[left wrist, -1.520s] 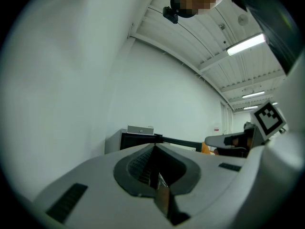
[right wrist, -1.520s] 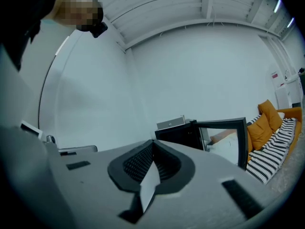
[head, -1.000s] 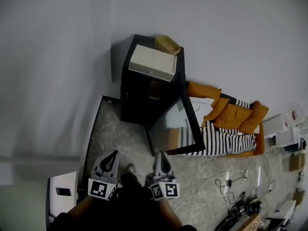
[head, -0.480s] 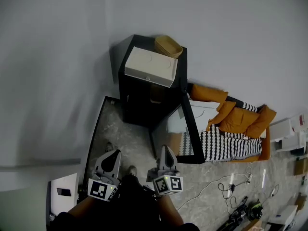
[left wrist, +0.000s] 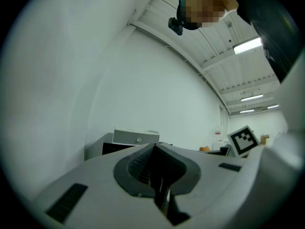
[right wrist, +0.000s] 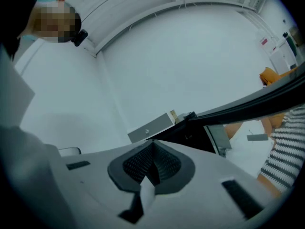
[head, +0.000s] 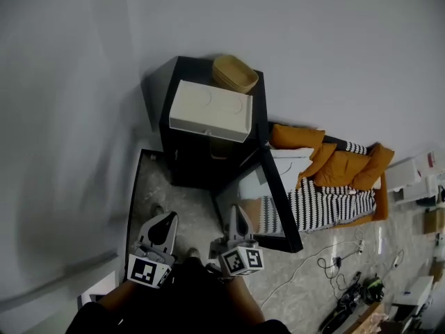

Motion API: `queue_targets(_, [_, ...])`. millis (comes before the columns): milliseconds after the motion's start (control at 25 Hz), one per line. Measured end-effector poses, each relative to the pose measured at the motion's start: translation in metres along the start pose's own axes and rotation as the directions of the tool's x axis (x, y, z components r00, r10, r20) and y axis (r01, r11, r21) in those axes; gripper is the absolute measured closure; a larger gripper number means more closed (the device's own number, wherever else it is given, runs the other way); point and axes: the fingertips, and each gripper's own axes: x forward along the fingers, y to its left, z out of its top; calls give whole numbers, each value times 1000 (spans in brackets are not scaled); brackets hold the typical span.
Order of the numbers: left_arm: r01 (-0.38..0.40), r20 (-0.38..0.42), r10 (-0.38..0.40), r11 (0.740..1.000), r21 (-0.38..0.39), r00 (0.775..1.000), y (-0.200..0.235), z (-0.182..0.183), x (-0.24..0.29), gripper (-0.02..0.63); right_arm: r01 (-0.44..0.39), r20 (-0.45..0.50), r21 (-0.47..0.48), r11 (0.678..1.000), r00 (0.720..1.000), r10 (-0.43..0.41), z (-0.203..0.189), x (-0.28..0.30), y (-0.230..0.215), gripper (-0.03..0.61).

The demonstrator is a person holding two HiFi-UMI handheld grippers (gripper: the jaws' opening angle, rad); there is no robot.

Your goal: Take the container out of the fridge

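Left gripper (head: 165, 220): I hold it low in front of the fridge, its jaws pressed together with nothing between them; the left gripper view (left wrist: 154, 149) shows the ribbed pads meeting.
Right gripper (head: 235, 211): beside the left one, just short of the open door's lower edge. Its jaws are also pressed together and carry nothing, as seen in the right gripper view (right wrist: 153, 146).
Fridge (head: 188, 152): a low black cabinet standing against the pale wall, well apart from both grippers.
Fridge door (head: 279, 199): swung wide open toward my right, with its shiny inner panel facing the room.
Container: from the head view I make out only a faint tan shape (head: 218, 147) in the dark open compartment, and I cannot tell whether that is it. Neither gripper touches it.
White box (head: 211, 110): lies flat on top of the fridge, at its front edge.
Woven basket (head: 235, 73): sits on the fridge top behind the white box.
Orange cushions (head: 337, 165): piled to the right of the fridge, above a black-and-white striped blanket (head: 323, 204).
Cables (head: 334, 266): trail over the mottled floor at lower right.
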Motion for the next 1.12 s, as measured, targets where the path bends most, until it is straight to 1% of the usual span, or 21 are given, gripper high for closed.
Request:
queue_targets(280, [69, -3, -69, 998, -8, 998, 38, -4, 45, 609, 52, 9, 122, 991, 999, -54, -27, 66, -23, 578])
queue_targets(400, [94, -18, -94, 995, -26, 995, 47, -11, 58, 609, 65, 12, 165, 984, 998, -68, -35, 86, -30, 578])
queue_targets(640, [137, -46, -139, 989, -56, 989, 56, -30, 76, 610, 84, 13, 315, 946, 996, -92, -69, 121, -62, 577])
queue_targets(720, [148, -47, -151, 987, -57, 987, 57, -40, 80, 610, 100, 9, 360, 927, 994, -110, -83, 131, -76, 575])
queue_targets(840, [153, -51, -157, 986, -69, 986, 60, -55, 86, 609, 110, -1, 442, 890, 993, -122, -107, 144, -95, 541])
queue_targets(960, [161, -51, -165, 984, -73, 985, 62, -68, 89, 609, 128, -14, 523, 843, 990, -142, -133, 155, -116, 504])
queue_targets(1120, [173, -55, -178, 982, -82, 983, 66, -85, 93, 609, 149, -22, 621, 770, 985, -172, -169, 169, -147, 459])
